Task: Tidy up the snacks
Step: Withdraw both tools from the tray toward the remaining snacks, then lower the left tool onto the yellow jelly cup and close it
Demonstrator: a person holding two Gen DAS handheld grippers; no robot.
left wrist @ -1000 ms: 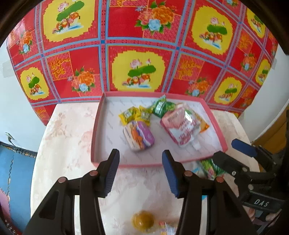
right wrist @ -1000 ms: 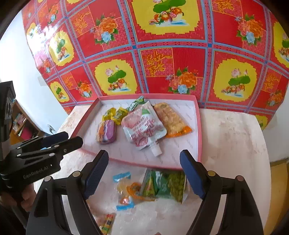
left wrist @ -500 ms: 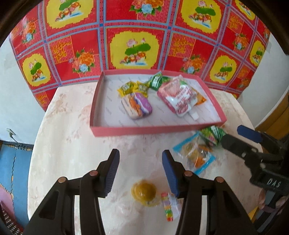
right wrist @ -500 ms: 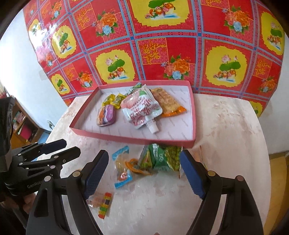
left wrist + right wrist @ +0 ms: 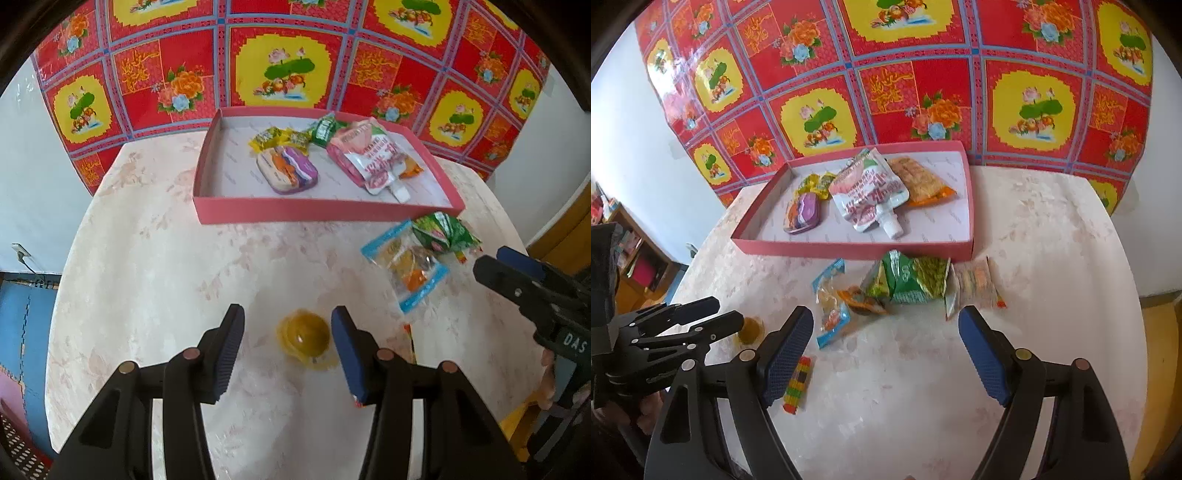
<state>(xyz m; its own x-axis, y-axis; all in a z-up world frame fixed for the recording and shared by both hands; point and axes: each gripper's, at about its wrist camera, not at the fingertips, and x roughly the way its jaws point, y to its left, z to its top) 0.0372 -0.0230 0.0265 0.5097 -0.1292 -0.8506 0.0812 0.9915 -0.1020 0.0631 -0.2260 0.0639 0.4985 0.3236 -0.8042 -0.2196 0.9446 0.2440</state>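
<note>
Both claws spread: left claw (image 5: 287, 345) brackets, seemingly untouched, the yellow jelly cup (image 5: 304, 335); right claw (image 5: 886, 352) holds nothing.

Home (floral oilcloth (image 5: 923, 92), bookshelf (image 5: 631, 258))

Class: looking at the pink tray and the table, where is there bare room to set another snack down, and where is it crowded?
Bare: the tray floor at its left end beside the purple pack, and its right end past the orange pack. Crowded: the table strip before the tray, around the green bag.
</note>
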